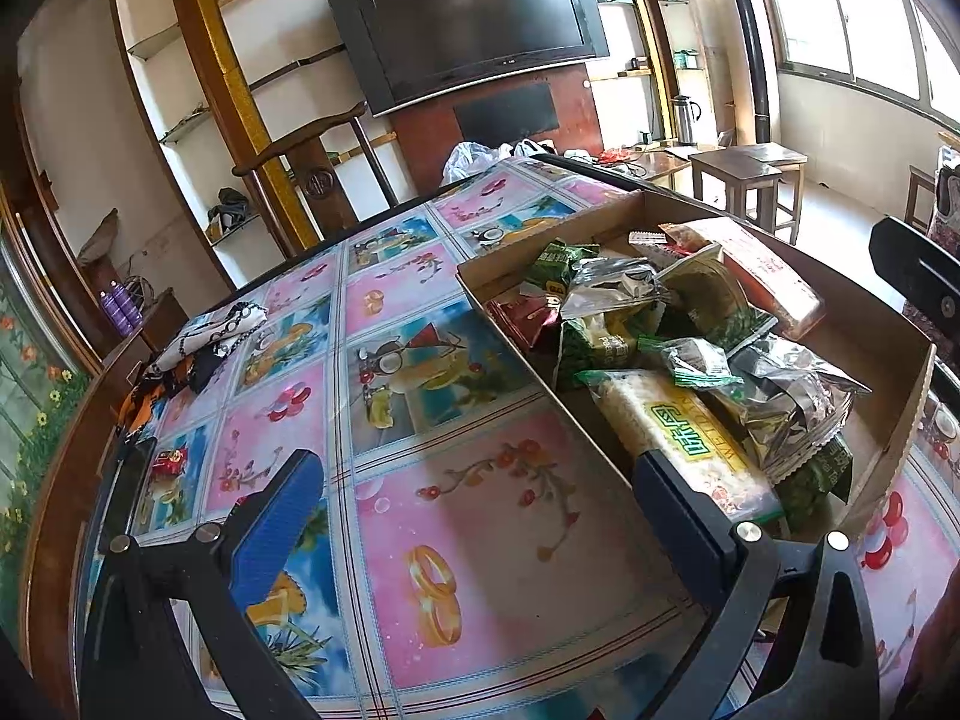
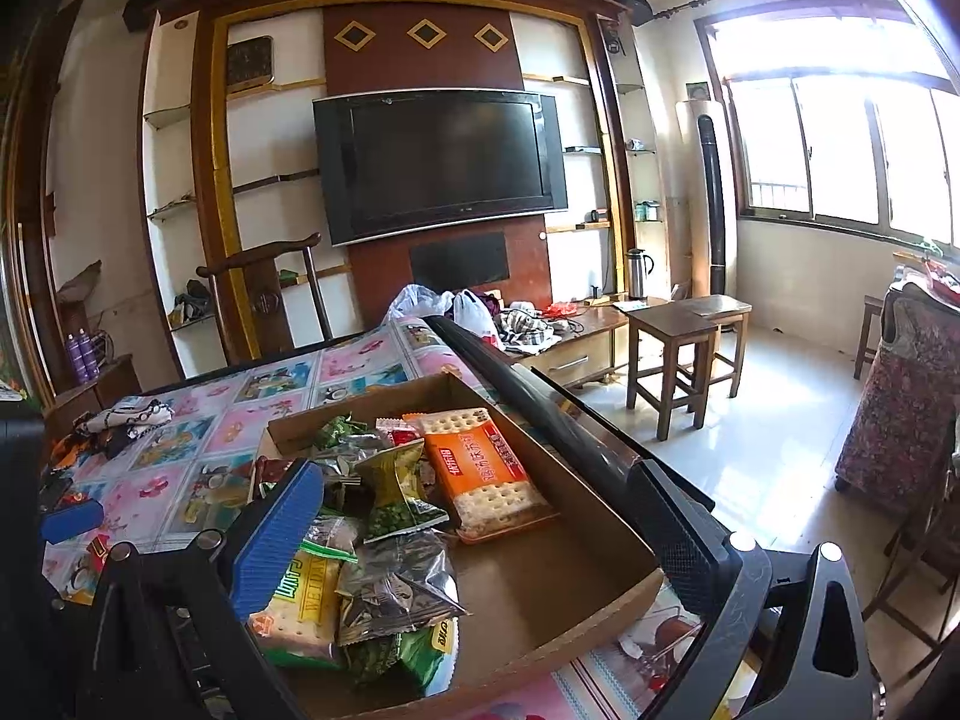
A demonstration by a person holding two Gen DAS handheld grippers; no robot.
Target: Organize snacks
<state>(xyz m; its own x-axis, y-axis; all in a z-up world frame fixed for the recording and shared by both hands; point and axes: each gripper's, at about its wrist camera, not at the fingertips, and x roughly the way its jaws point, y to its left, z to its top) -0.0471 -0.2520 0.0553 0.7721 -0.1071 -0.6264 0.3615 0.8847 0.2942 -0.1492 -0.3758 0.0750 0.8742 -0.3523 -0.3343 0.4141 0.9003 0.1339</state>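
Note:
A shallow cardboard box point(image 1: 900, 444) sits on the table with a pile of snack packets in it: green pea bags, silver foil bags, a long cracker pack with green lettering point(image 1: 678, 450) and an orange cracker pack point(image 2: 486, 474). The box also shows in the right wrist view point(image 2: 576, 546). My left gripper point(image 1: 480, 510) is open and empty above the tablecloth, its right finger at the box's near left wall. My right gripper point(image 2: 480, 528) is open and empty, held over the box and the packets. A small red packet point(image 1: 170, 459) lies on the table at the far left.
The table has a pink and blue patterned cloth point(image 1: 480, 480) under glass. Crumpled black-and-white cloth point(image 1: 210, 336) lies at its far left. A wooden chair point(image 1: 312, 168) stands behind the table. Wooden stools point(image 2: 678, 348) and a TV wall point(image 2: 438, 162) are beyond.

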